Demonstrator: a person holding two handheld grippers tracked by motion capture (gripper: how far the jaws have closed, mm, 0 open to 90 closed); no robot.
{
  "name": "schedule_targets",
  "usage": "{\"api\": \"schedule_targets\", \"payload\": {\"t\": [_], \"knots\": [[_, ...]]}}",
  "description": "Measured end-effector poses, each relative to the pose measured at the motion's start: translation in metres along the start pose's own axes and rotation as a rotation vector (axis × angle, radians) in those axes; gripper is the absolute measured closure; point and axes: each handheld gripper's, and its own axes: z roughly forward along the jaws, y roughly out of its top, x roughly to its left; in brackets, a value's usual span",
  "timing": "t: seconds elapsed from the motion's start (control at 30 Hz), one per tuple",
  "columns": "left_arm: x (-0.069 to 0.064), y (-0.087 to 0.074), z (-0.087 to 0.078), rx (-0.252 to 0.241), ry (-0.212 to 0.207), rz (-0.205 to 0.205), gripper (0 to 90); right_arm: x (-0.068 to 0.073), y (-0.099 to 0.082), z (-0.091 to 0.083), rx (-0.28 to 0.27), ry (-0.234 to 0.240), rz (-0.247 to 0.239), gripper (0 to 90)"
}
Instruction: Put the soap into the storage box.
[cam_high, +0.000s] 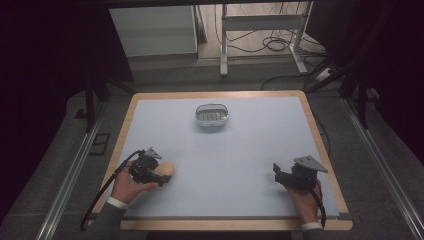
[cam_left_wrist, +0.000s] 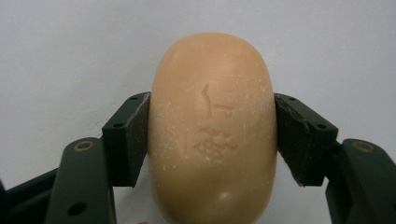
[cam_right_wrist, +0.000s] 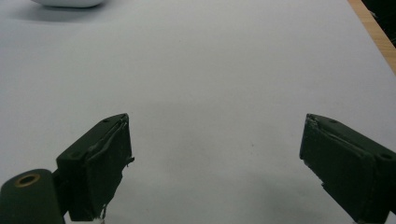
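A peach-coloured oval bar of soap (cam_left_wrist: 212, 135) with stamped characters lies on the pale table surface at the front left (cam_high: 167, 171). My left gripper (cam_left_wrist: 212, 135) is shut on the soap, both pads pressing its long sides. In the high view the left gripper (cam_high: 161, 176) sits low at the table's front left. A clear oval soap dish (cam_high: 212, 115) stands at the back centre of the table. My right gripper (cam_right_wrist: 215, 163) is open, with nothing between its jaws. It rests at the front right (cam_high: 278, 173), away from soap and dish.
The table (cam_high: 240, 155) has a pale mat with a wooden rim. A white edge of the soap dish (cam_right_wrist: 67, 3) shows at the top left of the right gripper view. Behind the table stand a white cabinet (cam_high: 152, 30) and a metal frame (cam_high: 260, 30) with cables.
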Motion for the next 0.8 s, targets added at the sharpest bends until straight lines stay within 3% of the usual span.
{"api": "schedule_targets", "payload": {"t": [0.8], "knots": [[-0.007, 0.019, -0.002, -0.031, 0.007, 0.032, 32.2, 0.0, 0.0, 0.0, 0.003, 0.0, -0.002, 9.4]]}}
